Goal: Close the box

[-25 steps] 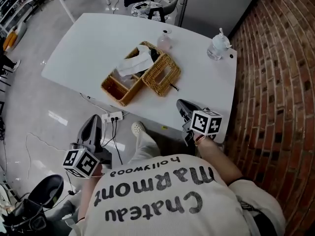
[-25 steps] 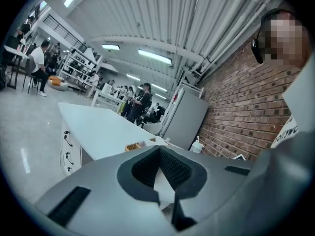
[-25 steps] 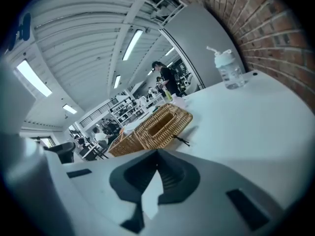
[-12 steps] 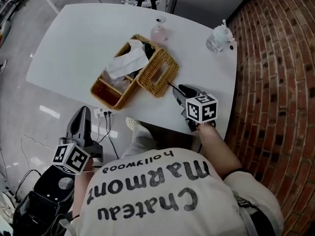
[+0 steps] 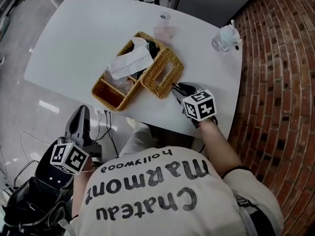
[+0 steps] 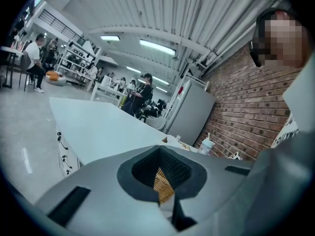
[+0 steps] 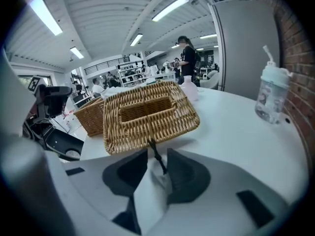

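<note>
Two tools: left tool (image 6: 159,150) together, right tool (image 7: 156,156) just parting round half-hidden black loop (image 7: 153,147) of lid (image 7: 147,128).

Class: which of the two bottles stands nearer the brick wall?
The clear bottle with the white spout; the pink bottle stands by the wicker box.

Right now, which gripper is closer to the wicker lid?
Right. The right gripper is beside the wicker lid, jaws just opening, its dark tab between them; the left gripper hangs off the table.
</note>
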Motion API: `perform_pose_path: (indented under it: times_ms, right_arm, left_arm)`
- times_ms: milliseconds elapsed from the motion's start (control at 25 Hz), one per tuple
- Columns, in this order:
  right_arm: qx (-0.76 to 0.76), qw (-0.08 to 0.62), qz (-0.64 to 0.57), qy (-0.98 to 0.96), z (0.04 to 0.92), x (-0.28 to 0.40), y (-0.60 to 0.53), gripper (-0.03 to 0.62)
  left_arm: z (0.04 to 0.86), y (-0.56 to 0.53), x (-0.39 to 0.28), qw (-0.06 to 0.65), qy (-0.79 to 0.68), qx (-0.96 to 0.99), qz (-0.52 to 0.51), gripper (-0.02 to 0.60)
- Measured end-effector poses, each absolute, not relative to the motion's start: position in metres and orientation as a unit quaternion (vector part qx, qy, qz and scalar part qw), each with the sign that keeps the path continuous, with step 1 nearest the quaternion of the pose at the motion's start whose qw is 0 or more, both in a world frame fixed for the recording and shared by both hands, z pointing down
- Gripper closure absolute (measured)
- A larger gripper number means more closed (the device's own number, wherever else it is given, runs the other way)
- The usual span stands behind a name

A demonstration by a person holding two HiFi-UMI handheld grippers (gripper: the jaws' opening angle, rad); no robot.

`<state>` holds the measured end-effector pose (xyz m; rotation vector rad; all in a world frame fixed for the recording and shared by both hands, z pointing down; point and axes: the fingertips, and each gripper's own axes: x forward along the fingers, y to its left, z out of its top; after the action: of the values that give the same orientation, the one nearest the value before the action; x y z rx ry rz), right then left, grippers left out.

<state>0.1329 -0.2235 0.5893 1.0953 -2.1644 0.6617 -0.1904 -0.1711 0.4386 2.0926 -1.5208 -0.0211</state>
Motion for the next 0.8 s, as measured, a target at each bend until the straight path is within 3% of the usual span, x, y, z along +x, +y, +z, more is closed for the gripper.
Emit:
perform_pose_path:
  times_ms: [320,800]
  right_arm:
    - [0.42,0.306,0.256,-0.815,0.591,0.134,-0.221,0.568]
    - [0.433,0.265,0.231,-0.83,0.542,0.128,-0.214,0.574]
  left_arm:
    - [0.438,-0.17,-0.191,0.272,-0.565,0.779,-0.01,0.58]
    - [0.417,-0.146,-0.191,0.261,-0.569,0.78,-0.016,0.58]
